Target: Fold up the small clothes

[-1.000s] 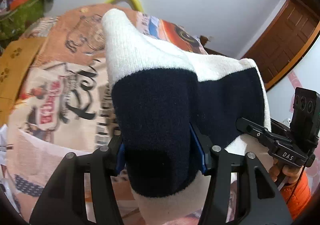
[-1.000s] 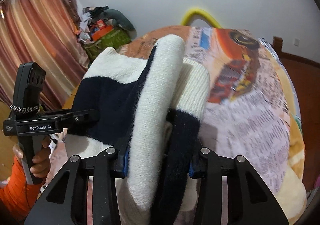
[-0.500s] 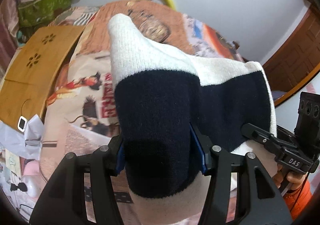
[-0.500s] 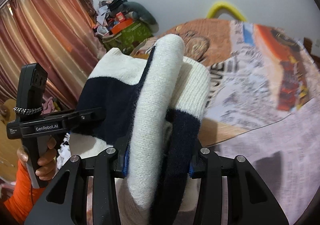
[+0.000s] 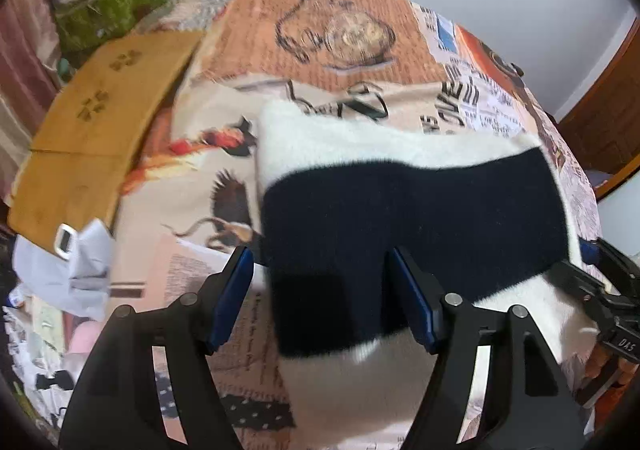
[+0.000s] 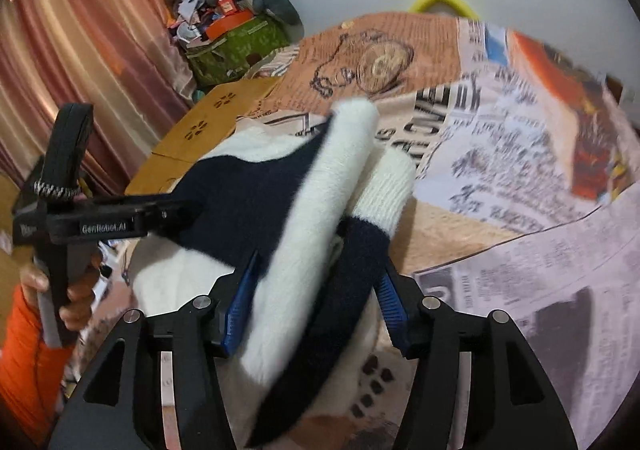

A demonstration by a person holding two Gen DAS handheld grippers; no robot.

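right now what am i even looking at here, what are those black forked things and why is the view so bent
There is no robot here. A person holds two hand tools, each with a two-finger clamp and a wide-angle camera that looks forward along the fingers, which is why the view bends.

One picture is from the left gripper, the other from the right gripper. The black forks with blue pads are their jaws.

Both hold one fluffy cream and navy striped knitted garment, folded over. In the right view the jaws press on a thick bundle of it; in the left view the left jaws look parted, with the cloth between them.

Below lies a bedspread printed like old newspapers. A tan wooden board with flower cut-outs sits at its far left side.
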